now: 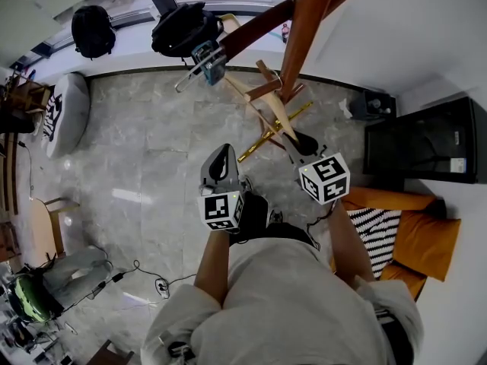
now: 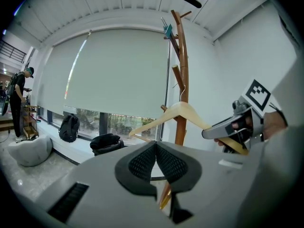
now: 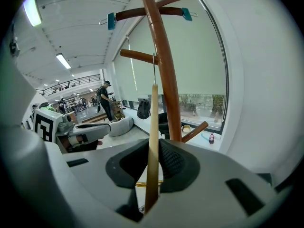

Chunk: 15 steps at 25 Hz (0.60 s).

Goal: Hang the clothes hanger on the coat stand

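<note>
The right tongs (image 3: 152,147) are clenched on the hanger (image 3: 152,122). Their black pads press from both sides on one pale wooden arm of it, which the right gripper view shows edge-on as a thin upright strip. The left tongs (image 2: 156,145) are also clenched, but they grasp nothing: their ribbed pads meet at the tips. Only a bit of gold colour shows in the slit under them. In the head view both tongs (image 1: 221,160) (image 1: 298,144) point away from the person, the left ones a little apart from the hanger.

The hanger (image 2: 183,111) is of light wood, with a shoulder shape, a gold bar (image 1: 274,133) across the bottom and a thin wire hook (image 3: 153,70) on the top. It is held in the air just beside the coat stand (image 3: 164,80). The hook reaches up to the end of a lower peg (image 3: 137,56) of the stand; I cannot tell if it rests on the peg.

The coat stand is a curved pole of dark brown wood with several pegs. A teal clip (image 3: 111,20) sits on one of the upper pegs. Behind the stand is a big window with a pale blind (image 2: 118,75), and a black bag (image 2: 107,142) and a backpack (image 2: 69,127) are on the sill.
</note>
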Available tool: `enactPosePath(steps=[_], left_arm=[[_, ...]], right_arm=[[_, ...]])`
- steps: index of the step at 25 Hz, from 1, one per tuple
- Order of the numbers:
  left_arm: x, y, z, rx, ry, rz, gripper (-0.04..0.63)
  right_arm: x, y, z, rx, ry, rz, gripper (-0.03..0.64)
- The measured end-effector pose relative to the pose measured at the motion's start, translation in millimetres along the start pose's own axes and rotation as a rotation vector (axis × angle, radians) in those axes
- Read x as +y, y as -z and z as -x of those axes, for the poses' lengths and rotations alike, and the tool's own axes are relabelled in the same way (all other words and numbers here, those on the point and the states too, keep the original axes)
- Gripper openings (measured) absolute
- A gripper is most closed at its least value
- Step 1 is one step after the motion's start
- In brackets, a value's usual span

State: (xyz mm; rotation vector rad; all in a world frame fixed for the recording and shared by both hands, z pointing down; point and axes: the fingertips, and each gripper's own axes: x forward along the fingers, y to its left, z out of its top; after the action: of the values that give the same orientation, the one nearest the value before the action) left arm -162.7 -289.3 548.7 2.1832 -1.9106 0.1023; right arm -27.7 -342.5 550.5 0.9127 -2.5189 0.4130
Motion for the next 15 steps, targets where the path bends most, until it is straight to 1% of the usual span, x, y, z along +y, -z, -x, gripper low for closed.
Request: enactPosePath(steps=[10,15], left_arm=[[-2.9,-1.8,-2.3,0.004,0.002,-0.010,0.009],[-6.1,-0.6,-4.4,0.009,0.005,-0.012,0.009]], right_arm=[[-2.5,0.3,-2.1,-0.006,-0.003,-0.006,0.046],[-6.2,5.2,-4.5,0.001,0.010,0.014,0.046]])
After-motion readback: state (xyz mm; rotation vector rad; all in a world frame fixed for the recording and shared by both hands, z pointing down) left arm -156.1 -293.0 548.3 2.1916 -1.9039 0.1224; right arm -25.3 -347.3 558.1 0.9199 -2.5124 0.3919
